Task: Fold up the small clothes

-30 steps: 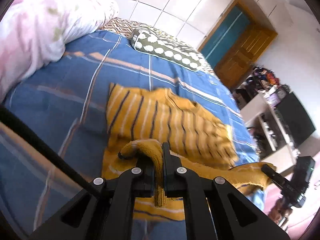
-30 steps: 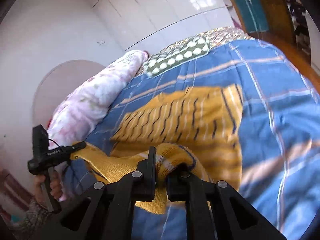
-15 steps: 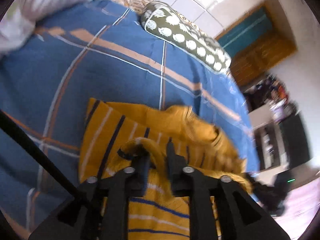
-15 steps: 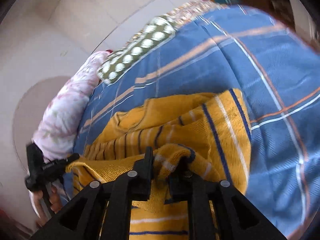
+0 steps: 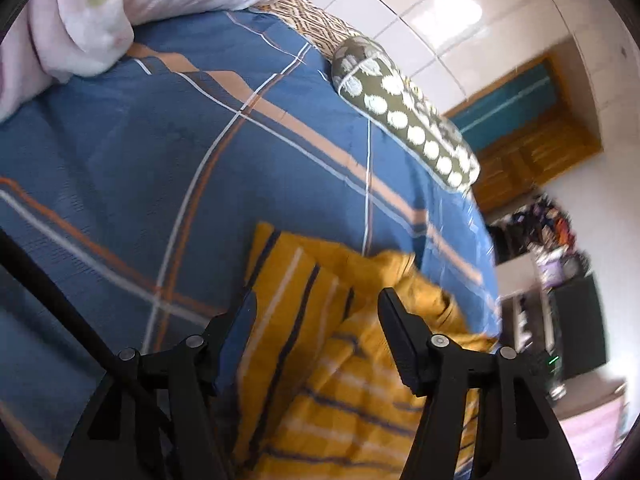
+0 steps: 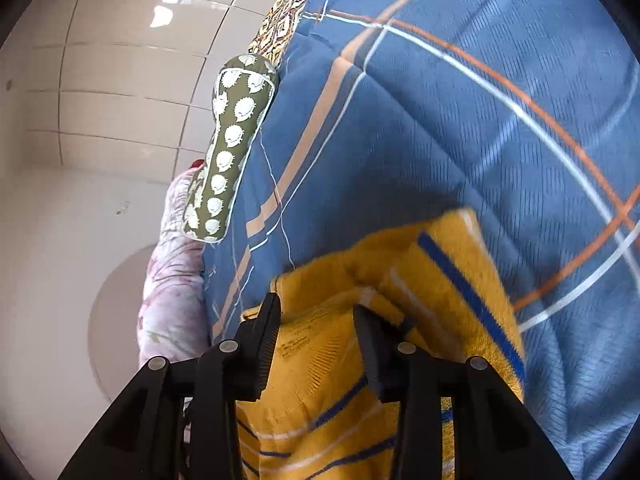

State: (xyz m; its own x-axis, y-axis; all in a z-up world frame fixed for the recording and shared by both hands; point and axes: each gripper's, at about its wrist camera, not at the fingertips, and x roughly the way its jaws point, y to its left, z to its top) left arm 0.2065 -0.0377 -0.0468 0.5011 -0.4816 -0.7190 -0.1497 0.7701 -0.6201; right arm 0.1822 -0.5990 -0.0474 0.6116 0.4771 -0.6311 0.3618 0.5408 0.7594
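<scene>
A small mustard-yellow sweater (image 5: 320, 352) with navy and white stripes lies folded over on the blue plaid bedspread (image 5: 160, 184). My left gripper (image 5: 316, 304) is open just above it, its jaws wide apart with the fabric lying loose between them. In the right wrist view the same sweater (image 6: 440, 280) lies under my right gripper (image 6: 316, 308), which is open too, its jaws spread over the folded edge near the collar.
A green pillow with white spots (image 5: 404, 108) lies at the head of the bed and shows in the right wrist view (image 6: 232, 144). A pink floral duvet (image 5: 100, 12) is bunched at the left. A wooden door (image 5: 532, 136) and cluttered shelves (image 5: 548, 248) stand beyond the bed.
Both grippers carried the sweater's lower part forward over its upper part, then opened and let the fabric drop. The sweater now lies folded on the bed.
</scene>
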